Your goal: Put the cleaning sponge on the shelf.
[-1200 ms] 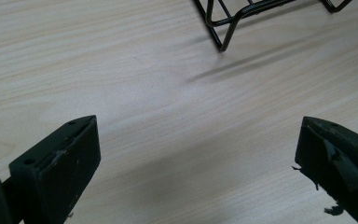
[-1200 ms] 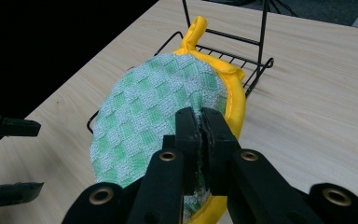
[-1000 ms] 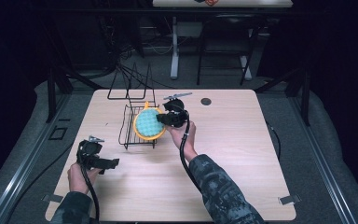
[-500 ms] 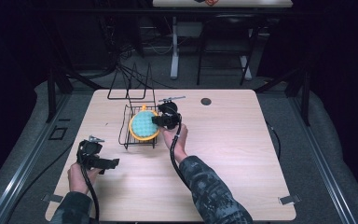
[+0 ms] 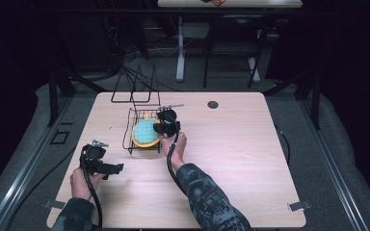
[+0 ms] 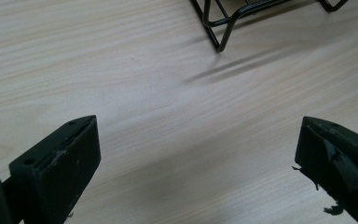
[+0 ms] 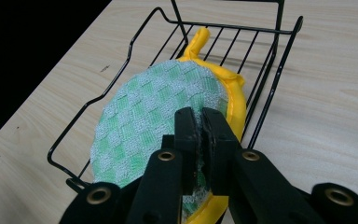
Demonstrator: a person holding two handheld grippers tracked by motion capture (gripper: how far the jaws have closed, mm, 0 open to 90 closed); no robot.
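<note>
My right gripper (image 7: 199, 135) is clamped on the near rim of a round pot holder (image 7: 158, 121), green-checked on its face with a yellow border and a yellow hanging loop at the far end. The pot holder lies tilted in the black wire basket (image 7: 135, 44), its far part down on the basket's bars and its near rim raised in my jaws, which meet with only the cloth edge between them. In the high view the basket (image 5: 129, 130) stands on the table (image 5: 250, 159) left of its middle, nearer the far edge than the near one, with a second wire rack (image 5: 135, 86) at the far edge behind it.

My left gripper (image 6: 196, 158) hovers over bare wood near the table's near-left corner, jaws wide apart and holding nothing, with one basket foot just ahead of it.

The risks, as I judge them: the bite is thin and close to the rim, so the cloth could slide out if I tug. The loop or the border could snag on a bar or the basket's side rail, and since the basket looks light and nothing steadies it, a snag would drag or tip it. Letting go now would leave the pot holder propped against the near wall, not flat.
</note>
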